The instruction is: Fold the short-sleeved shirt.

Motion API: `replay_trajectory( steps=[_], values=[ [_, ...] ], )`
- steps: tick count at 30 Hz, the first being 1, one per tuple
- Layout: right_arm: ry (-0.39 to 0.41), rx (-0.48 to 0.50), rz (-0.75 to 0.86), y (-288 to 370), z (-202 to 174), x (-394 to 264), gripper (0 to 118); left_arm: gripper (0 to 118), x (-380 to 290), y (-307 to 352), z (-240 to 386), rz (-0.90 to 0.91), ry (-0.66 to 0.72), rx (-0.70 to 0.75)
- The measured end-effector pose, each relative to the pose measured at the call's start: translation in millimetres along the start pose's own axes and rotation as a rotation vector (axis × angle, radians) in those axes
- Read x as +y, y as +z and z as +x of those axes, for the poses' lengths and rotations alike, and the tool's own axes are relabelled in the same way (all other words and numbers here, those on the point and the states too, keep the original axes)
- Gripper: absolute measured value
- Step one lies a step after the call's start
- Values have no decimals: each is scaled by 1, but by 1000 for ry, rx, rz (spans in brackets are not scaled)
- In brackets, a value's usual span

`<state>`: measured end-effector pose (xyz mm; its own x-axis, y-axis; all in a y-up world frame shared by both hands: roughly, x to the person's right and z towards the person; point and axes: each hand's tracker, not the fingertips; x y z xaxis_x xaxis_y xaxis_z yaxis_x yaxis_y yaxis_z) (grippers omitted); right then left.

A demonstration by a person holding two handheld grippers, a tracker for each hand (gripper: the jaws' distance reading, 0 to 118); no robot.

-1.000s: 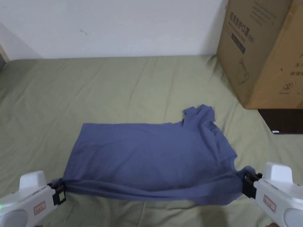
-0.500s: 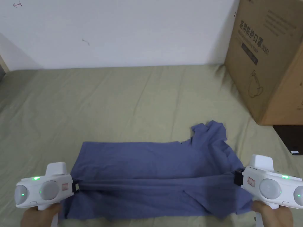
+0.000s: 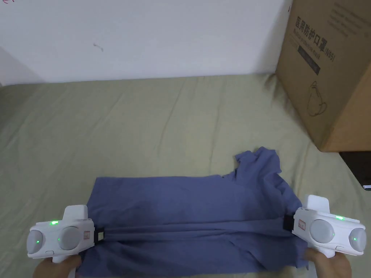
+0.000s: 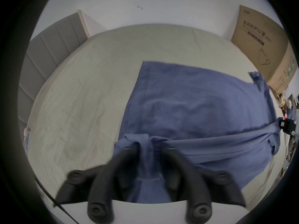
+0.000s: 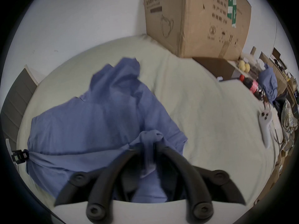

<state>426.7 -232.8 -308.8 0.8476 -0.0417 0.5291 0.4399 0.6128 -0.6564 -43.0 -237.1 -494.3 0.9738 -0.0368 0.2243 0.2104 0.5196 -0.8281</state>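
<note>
Two grippers clamped on the blue shirt (image 3: pixel 188 206), left gripper (image 3: pixel 100 234) and right gripper (image 3: pixel 286 223), fingers (image 4: pixel 129 153) pinching bunched cloth. Stretched taut between them, above the bed (image 3: pixel 145 119).

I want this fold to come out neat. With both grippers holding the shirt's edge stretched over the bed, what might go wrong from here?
The far sleeve is bunched, so it may get folded in crooked. The left gripper and right gripper pinch small bunches of the shirt; either might slip. The stretched edge could drag the cloth beneath.

Matt blue cloth shirt (image 3: pixel 188 202) on creased olive bedsheet (image 3: pixel 145 119); plain brown cardboard box (image 3: pixel 326 72)
</note>
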Motion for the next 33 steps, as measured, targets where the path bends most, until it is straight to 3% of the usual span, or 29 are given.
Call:
replay_trajectory(
  steps=[2,3,5,14,16,18,20,21,23,24,30,33],
  values=[
    [17,22,72,20,6,8,78,94,5,23,3,56,11,-10],
    [16,32,84,38,7,10,94,113,6,40,4,104,16,-18],
    [38,82,224,81,4,18,94,115,8,79,9,218,8,-35],
    [200,113,592,244,-11,1,94,115,-15,217,28,620,-10,-54],
    [213,97,640,264,-15,-10,90,105,-26,232,33,672,-23,-68],
    [213,89,670,276,-16,-20,78,79,-39,246,38,738,-48,-71],
    [225,86,687,286,-19,-29,74,73,-51,255,43,765,-71,-86],
    [235,82,697,288,-20,-32,60,51,-56,258,45,776,-77,-89],
    [241,68,710,293,-22,-39,14,10,-66,260,49,801,-85,-87],
    [239,60,712,294,-23,-42,0,0,-70,262,50,804,-85,-89],
    [254,79,706,286,-25,-45,0,0,-76,255,51,737,-128,-104],
    [249,88,693,282,-23,-41,0,0,-64,236,37,631,-83,-115]
  ],
)
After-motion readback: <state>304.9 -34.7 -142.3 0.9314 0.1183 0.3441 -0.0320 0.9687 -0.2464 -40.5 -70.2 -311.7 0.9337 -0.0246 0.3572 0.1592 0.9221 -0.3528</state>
